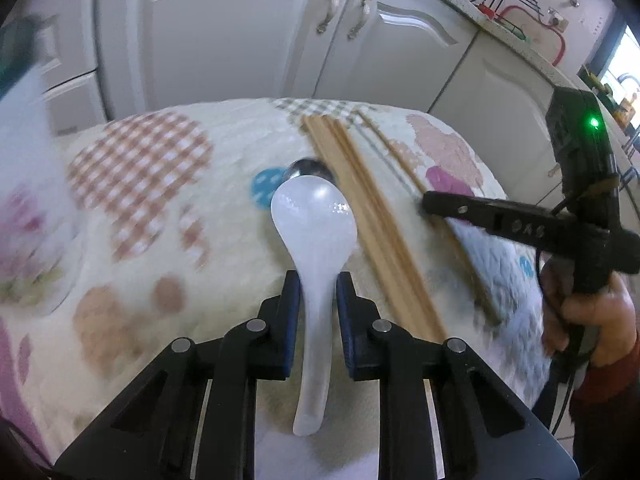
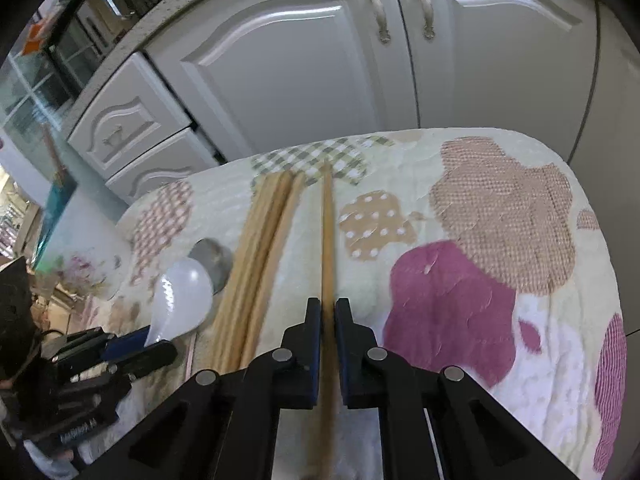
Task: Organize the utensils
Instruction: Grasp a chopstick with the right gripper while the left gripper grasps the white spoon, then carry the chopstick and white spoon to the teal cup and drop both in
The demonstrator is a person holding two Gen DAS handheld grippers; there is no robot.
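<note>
white spoon [image 1: 314, 236] gripped in left tool [image 1: 318, 288], chopstick [image 2: 328, 248] clamped in right tool [image 2: 328, 312]

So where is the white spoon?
The white spoon is in the left gripper, held by its handle, with the metal spoon just beyond it and the wooden chopsticks on its right.

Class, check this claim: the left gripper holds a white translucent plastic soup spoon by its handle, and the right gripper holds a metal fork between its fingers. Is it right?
One detail is wrong. The right gripper holds a wooden chopstick, not a metal fork, as the right wrist view shows. The rest stands: the left gripper holds the white translucent plastic soup spoon by its handle.
</note>
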